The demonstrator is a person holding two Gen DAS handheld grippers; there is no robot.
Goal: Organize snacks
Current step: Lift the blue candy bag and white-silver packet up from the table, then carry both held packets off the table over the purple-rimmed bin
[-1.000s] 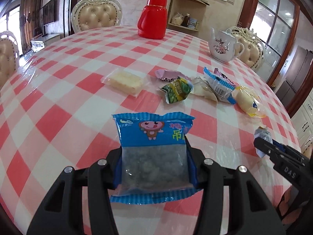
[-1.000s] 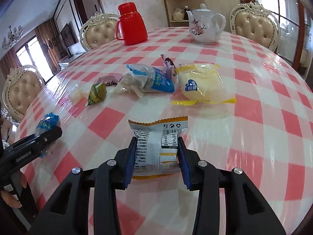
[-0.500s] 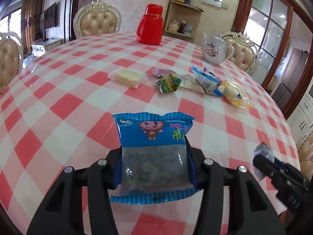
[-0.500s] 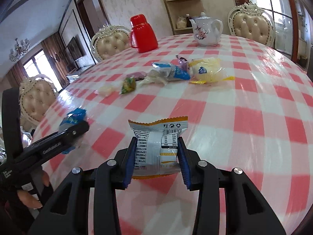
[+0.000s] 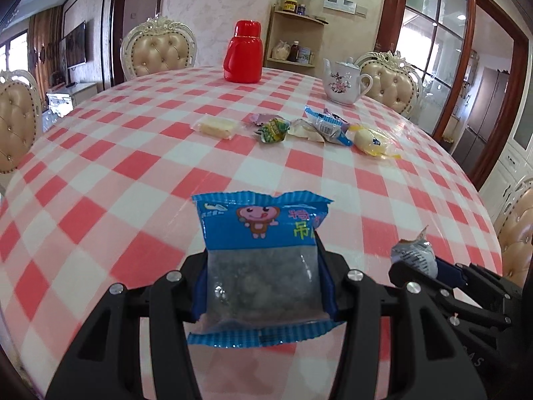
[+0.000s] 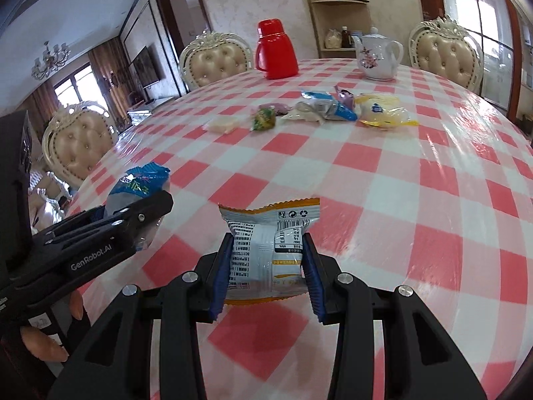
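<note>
The table (image 5: 140,173) wears a cloth checked in red, pink and white. The left claw (image 5: 263,286) is black with blue pads and grips a blue packet (image 5: 263,233) printed with a pink-and-brown cartoon monkey, its lower half clear over dark contents. The right claw (image 6: 266,270) is black with blue pads too, on a white packet (image 6: 269,250) edged in orange and covered in black print. Farther back stand a plain red flask (image 5: 244,52) and a white teapot (image 5: 344,81) with pink flowers. The loose snacks include a pale yellow bar (image 5: 216,126), a green-and-yellow wrapper (image 5: 273,130) and a yellow-trimmed bun packet (image 5: 371,140). The chairs (image 5: 158,51) are beige with cream frames.
</note>
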